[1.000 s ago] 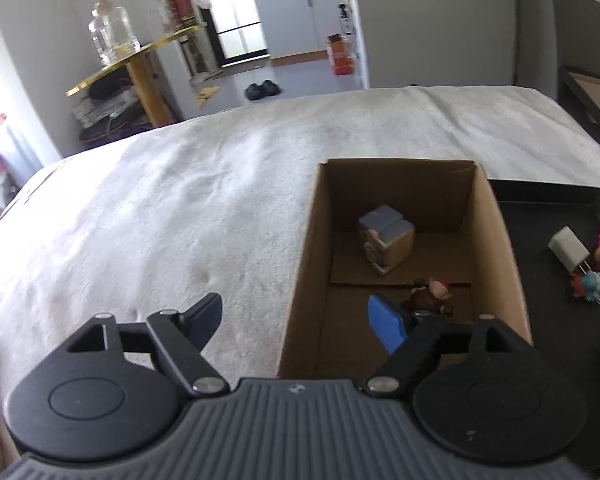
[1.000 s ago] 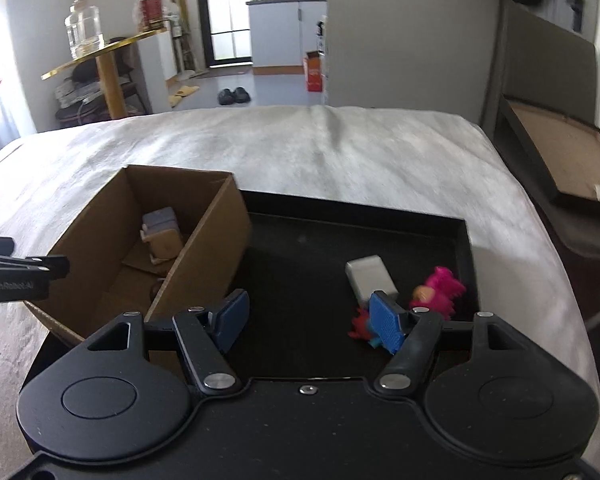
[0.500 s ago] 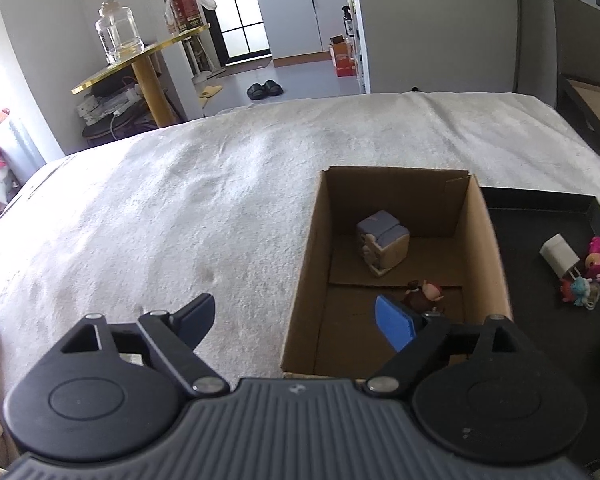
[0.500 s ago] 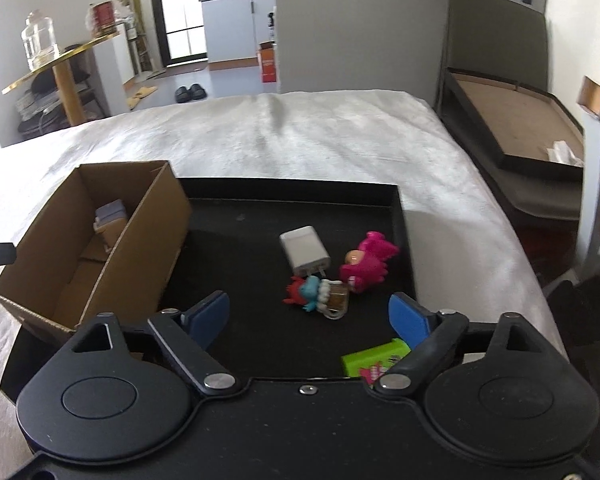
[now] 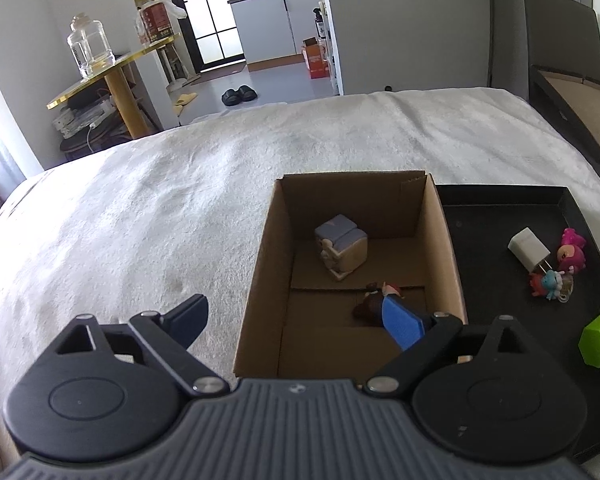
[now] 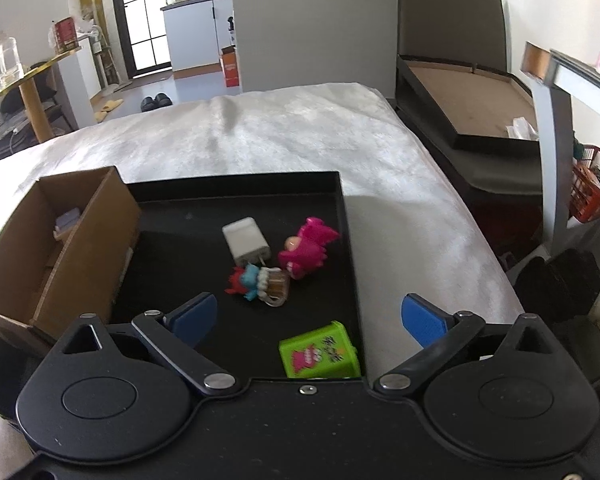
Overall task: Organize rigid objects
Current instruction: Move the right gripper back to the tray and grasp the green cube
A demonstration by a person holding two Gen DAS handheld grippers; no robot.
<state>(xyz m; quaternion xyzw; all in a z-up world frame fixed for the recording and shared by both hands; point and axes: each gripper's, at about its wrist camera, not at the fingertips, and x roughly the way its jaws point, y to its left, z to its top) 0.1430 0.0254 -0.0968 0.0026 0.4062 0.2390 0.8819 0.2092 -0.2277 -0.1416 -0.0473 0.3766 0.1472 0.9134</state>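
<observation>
Left tongs point(image 5: 296, 322) stood wide apart with nothing between the pads; their jaws had just been opening further. They hung over the near edge of the cardboard box point(image 5: 260, 272), one finger over the white bed cover point(image 5: 140, 220) to the box's left, the other over the box's interior. Inside the box, a small grey-and-tan block figure point(image 5: 342, 246) sat toward the far wall, and a small dark-haired figurine point(image 5: 374, 300) lay nearer, partly hidden behind the blue pad of the finger over the box. Right tongs point(image 6: 310, 318) were also spread wide and empty, jaws having just opened, hanging over the near part of the black tray point(image 6: 236, 188) that lay touching the box's right side. Green box toy point(image 6: 320, 356) lay in the tray's near right corner, directly between the two fingers and just ahead of the tongs' body, touched by neither pad. Farther in, near the tray's middle, lay a white charger plug point(image 6: 246, 240), a pink plush-like toy point(image 6: 308, 248) just to its right, and a small red-and-blue figure with a clear mug point(image 6: 260, 282) in front of both, the three close together. Bed cover carried both box and tray.
</observation>
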